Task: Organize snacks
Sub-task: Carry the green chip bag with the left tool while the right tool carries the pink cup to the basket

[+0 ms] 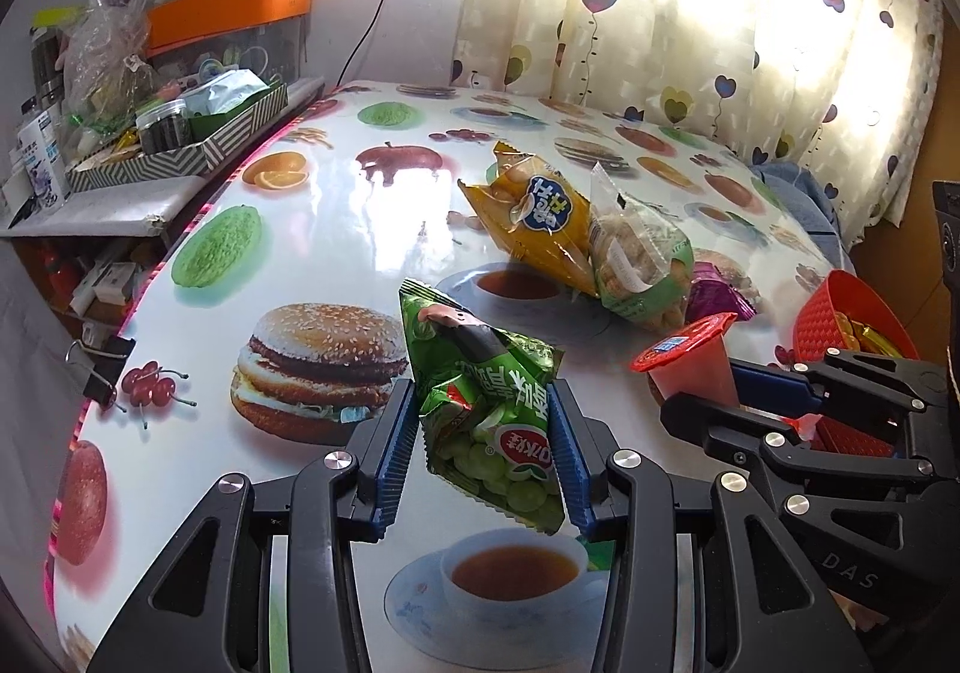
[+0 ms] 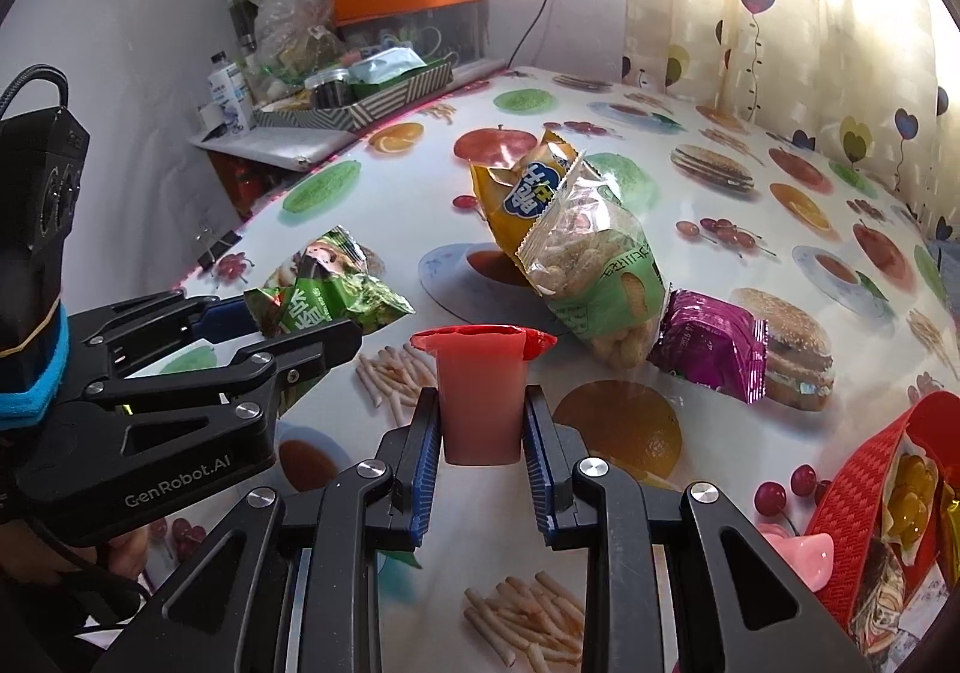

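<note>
With my left gripper clamped on the green bag and my right gripper on the red cup, both lifted, next comes carrying them right to the red basket.

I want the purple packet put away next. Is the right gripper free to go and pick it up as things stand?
Probably not yet. The right gripper is shut on the red jelly cup, so its jaws are full. The purple packet itself lies uncovered on the table, beside the clear bag.

The worktop wears glossy, smooth printed plastic. The green snack bag is crinkled shiny foil; the red basket at lower right is textured plastic.
</note>
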